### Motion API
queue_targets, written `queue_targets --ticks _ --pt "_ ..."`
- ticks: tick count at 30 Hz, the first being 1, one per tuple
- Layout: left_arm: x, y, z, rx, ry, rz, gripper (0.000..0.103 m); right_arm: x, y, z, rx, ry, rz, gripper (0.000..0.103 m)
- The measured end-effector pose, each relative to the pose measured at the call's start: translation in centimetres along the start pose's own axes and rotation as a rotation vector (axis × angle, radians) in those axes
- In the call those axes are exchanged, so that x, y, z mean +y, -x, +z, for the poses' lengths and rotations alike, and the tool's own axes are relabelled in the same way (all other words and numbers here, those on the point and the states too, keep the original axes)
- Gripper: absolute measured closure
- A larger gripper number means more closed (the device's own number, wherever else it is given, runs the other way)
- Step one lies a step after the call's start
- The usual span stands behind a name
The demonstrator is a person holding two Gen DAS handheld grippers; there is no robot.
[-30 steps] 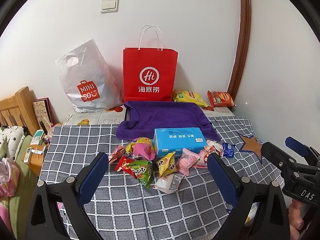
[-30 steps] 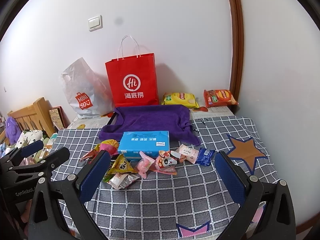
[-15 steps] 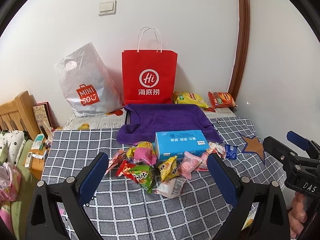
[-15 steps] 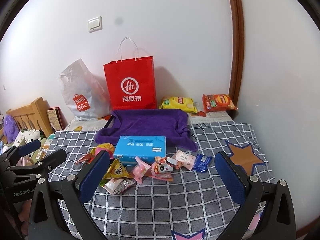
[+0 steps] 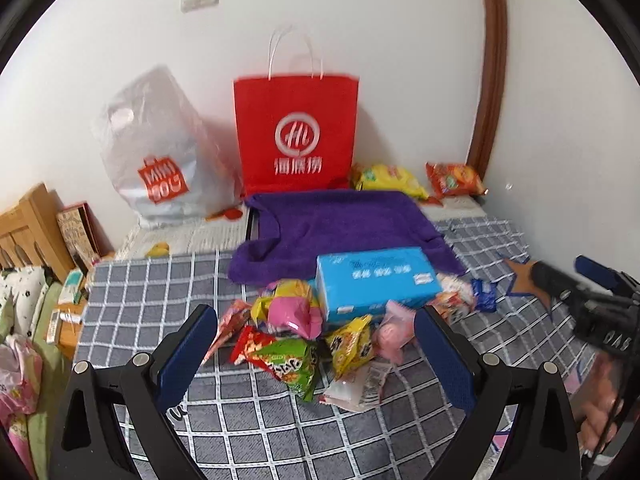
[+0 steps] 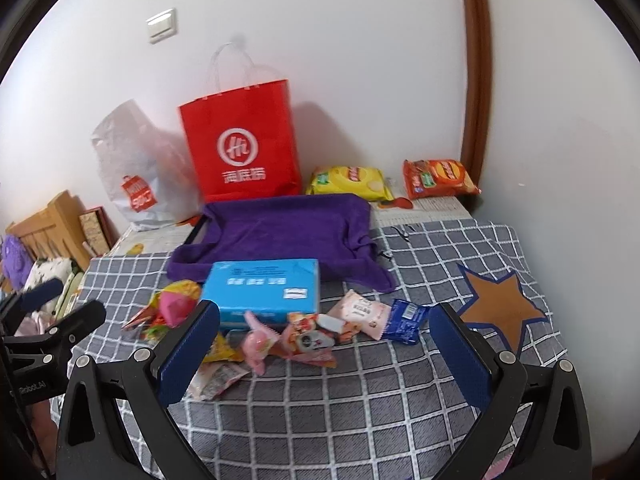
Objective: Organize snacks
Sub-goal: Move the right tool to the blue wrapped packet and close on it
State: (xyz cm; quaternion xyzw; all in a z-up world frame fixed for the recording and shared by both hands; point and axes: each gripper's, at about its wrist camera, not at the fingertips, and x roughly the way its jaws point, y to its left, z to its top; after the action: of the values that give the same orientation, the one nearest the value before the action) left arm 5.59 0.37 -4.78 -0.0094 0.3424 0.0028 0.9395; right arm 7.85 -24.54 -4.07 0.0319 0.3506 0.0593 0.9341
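Snacks [image 5: 316, 344] heaped by the blue box [image 5: 376, 282] — unsorted.
Both my fingers [image 5: 188, 356] [image 6: 460, 352] gape wide, holding nothing — poised above the tabletop [image 6: 360, 408] to choose one packet.

A soft, matt grey checked cloth [image 6: 360, 400] covers the desk, with a fuzzy purple terry towel [image 6: 288, 228] behind the glossy blue cardboard box [image 6: 264, 284]. Shiny crinkled foil-and-plastic snack packets [image 5: 296, 364] catch the light. The red paper bag [image 5: 296, 136] looks smooth and matt; the white plastic bag [image 5: 156, 152] is glossy and wrinkled; the headboard [image 5: 28, 228] is varnished wood.
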Motion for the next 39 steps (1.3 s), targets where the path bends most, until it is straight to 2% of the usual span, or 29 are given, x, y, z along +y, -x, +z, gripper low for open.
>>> queue_targets --ticks 3,9,11,14,17,19,24,28,32,36,39 --pt "0.3 -1.8 -0.3 0.034 0.008 -0.018 0.004 -1.8 -1.7 -0.4 0.009 -0.022 -0.013 0.0" --pt "1.3 -4.4 -0.7 0.07 0.024 -0.032 0.004 -6.2 -4.9 -1.6 0.038 -0.114 0.029 0.0" --pt "1.7 -5.0 -0.8 0.073 0.028 -0.029 0.004 -7.3 -6.0 -1.9 0.052 -0.137 0.004 0.0" --pt "2.4 -6.2 -0.9 0.09 0.037 -0.014 0.004 -8.3 -7.9 -2.3 0.097 -0.139 -0.054 0.009" --pt "3.0 -7.5 -0.7 0.105 0.053 -0.012 0.005 -9.0 -10.1 -2.7 0.159 -0.132 -0.064 0.019" --pt "3.4 -8.1 -0.4 0.108 0.06 -0.011 0.005 -9.3 -11.3 -3.0 0.181 -0.123 -0.074 0.031" --pt "4.2 -9.5 0.0 0.119 0.071 0.006 0.005 -9.5 -14.3 -3.2 0.224 -0.129 -0.076 0.039" --pt "4.8 -10.9 0.0 0.151 0.089 0.011 0.005 -9.1 -16.5 -3.4 0.249 -0.12 -0.075 0.04" --pt "5.5 -12.0 -0.1 0.182 0.105 0.009 0.005 -9.0 -18.7 -3.9 0.289 -0.117 -0.093 0.052" --pt "6.5 -12.0 0.0 0.175 0.119 0.011 0.005 -9.4 -19.3 -4.0 0.267 -0.138 -0.081 0.052" --pt "7.4 -12.0 -0.2 0.172 0.132 0.017 0.005 -8.8 -19.9 -3.8 0.263 -0.095 -0.103 0.052"
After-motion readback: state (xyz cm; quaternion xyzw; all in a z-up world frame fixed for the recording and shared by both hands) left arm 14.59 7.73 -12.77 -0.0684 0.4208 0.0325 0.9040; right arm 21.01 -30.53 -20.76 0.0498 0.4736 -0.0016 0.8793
